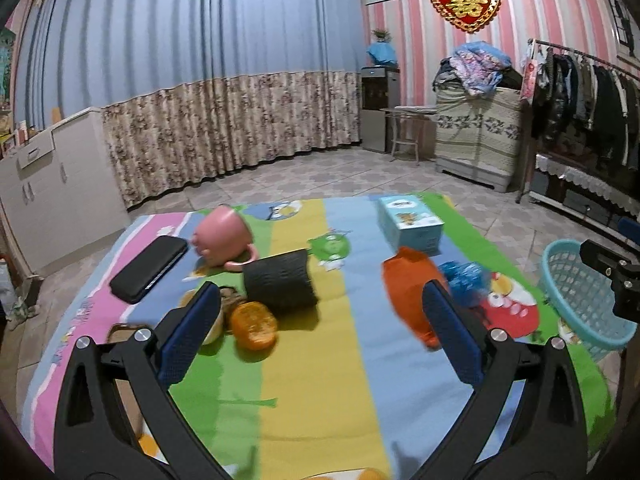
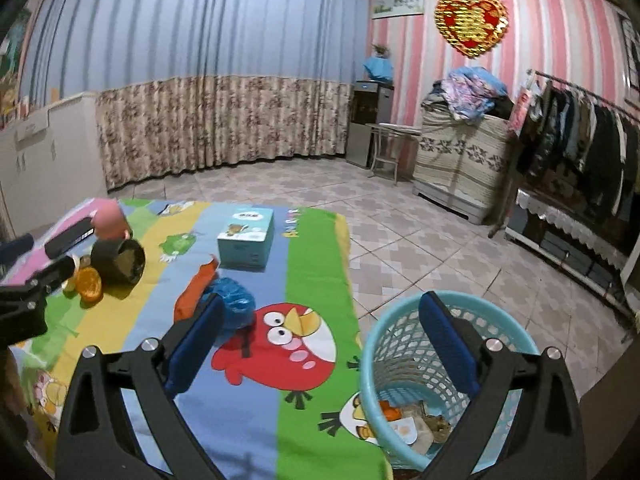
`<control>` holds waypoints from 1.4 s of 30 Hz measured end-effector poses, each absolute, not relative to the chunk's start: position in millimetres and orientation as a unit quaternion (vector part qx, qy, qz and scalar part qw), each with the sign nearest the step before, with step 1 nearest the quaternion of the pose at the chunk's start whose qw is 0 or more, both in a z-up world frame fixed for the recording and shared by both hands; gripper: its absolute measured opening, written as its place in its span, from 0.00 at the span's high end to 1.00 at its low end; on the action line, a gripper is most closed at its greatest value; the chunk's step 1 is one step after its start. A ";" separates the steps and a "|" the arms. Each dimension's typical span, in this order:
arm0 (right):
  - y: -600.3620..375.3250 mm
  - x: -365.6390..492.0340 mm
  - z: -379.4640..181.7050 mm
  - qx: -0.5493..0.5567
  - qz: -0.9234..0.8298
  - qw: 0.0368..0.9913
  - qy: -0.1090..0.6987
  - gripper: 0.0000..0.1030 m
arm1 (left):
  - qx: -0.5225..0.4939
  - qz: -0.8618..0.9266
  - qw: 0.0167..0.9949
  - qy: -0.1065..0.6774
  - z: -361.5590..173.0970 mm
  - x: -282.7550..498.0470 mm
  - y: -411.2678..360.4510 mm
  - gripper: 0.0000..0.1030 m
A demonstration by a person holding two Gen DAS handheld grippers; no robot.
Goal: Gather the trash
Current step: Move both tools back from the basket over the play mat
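My left gripper (image 1: 320,322) is open and empty above the cartoon-print cloth, with an orange peel half (image 1: 254,324) just right of its left finger. An orange wrapper (image 1: 412,292) and a crumpled blue bag (image 1: 466,280) lie by its right finger. My right gripper (image 2: 320,328) is open and empty, its right finger over the light blue mesh basket (image 2: 404,344), which holds peel and paper scraps (image 2: 416,420). The blue bag (image 2: 234,304) and orange wrapper (image 2: 196,288) lie just beyond its left finger. The basket also shows in the left wrist view (image 1: 580,292).
On the cloth: a tipped pink mug (image 1: 224,236), a black case (image 1: 150,268), a dark cylinder on its side (image 1: 280,284) and a tissue box (image 1: 410,222). The basket stands off the table's right edge. Tiled floor, cabinet and clothes rack (image 2: 580,152) lie beyond.
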State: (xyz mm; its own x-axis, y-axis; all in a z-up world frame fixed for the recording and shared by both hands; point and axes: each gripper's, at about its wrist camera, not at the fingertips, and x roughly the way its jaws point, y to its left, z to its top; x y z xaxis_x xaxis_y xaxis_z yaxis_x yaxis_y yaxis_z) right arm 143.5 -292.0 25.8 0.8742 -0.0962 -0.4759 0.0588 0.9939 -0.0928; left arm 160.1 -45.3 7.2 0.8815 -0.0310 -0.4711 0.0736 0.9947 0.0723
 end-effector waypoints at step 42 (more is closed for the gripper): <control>-252.5 177.8 -6.3 -0.032 -0.012 0.952 0.303 0.07 | 0.024 0.026 0.957 0.289 -29.8 162.0 39.5 0.05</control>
State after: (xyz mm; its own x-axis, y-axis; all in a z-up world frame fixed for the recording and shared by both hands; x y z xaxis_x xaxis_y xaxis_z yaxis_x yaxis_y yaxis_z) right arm 177.8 -252.5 -6.3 0.8159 -0.0414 -0.5767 0.0032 0.9977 -0.0671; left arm 162.0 39.5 -29.8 0.8310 0.0642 -0.5525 -0.0368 0.9975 0.0606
